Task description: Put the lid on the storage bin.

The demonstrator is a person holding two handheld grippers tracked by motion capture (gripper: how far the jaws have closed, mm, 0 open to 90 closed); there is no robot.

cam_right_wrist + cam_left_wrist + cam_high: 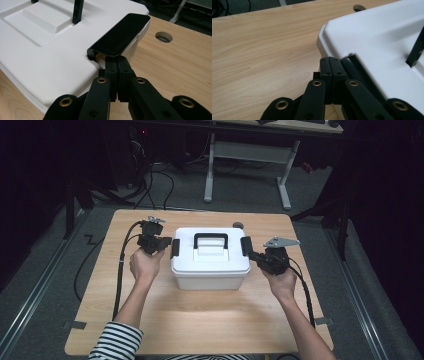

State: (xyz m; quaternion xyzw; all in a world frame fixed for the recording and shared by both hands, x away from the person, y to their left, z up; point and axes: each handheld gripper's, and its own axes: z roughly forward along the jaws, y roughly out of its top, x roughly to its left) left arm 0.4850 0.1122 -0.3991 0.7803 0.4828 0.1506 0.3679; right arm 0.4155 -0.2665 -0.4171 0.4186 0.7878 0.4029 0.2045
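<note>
white box, lid down, contents hidden, black handle, on counter. left gripper and right gripper: fingers pressed together beneath side latches.

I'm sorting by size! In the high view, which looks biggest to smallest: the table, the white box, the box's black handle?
1. table
2. white box
3. black handle
</note>
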